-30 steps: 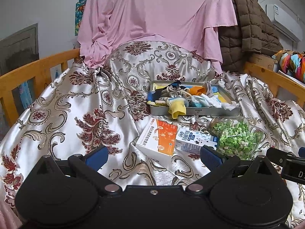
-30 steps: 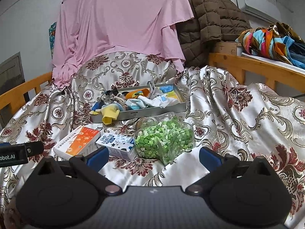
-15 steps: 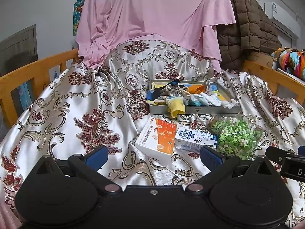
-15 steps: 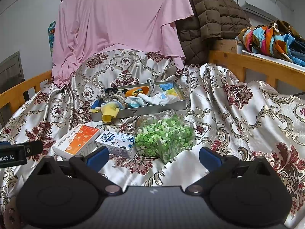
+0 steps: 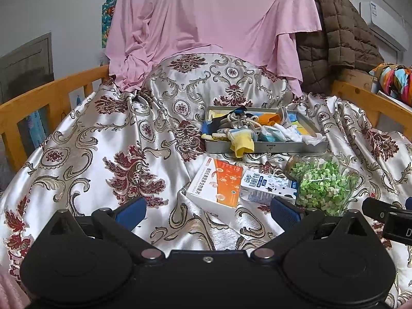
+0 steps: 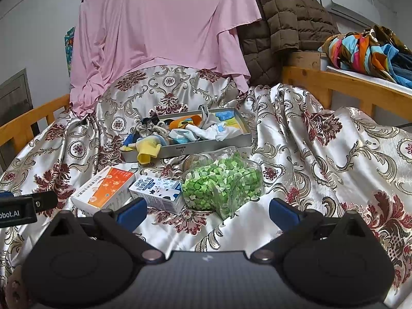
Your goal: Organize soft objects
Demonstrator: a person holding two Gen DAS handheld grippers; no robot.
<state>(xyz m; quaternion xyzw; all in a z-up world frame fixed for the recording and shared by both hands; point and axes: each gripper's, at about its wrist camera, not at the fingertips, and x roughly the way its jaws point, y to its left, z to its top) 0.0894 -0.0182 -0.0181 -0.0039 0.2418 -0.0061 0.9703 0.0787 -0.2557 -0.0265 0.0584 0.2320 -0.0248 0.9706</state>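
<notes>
A grey metal tray [image 5: 267, 147] lies on the patterned satin bedspread, heaped with socks and small cloths; it also shows in the right wrist view [image 6: 206, 146]. A yellow sock [image 5: 242, 144] hangs over its front rim, also seen in the right wrist view [image 6: 148, 152]. My left gripper [image 5: 208, 209] is open and empty, low over the bedspread in front of the boxes. My right gripper [image 6: 207, 209] is open and empty, just before the bag of green bits.
An orange-and-white box [image 5: 219, 185] [image 6: 105, 189], a blue-and-white milk carton [image 5: 267, 186] [image 6: 157, 189] and a clear bag of green bits [image 5: 324, 184] [image 6: 224, 180] lie before the tray. Wooden bed rails [image 5: 38, 100] [image 6: 347, 82] flank the bed. A pink sheet [image 5: 206, 25] hangs behind.
Both grippers have shifted slightly; the scene sits a little lower in both views. Nothing was taken hold of or moved.
</notes>
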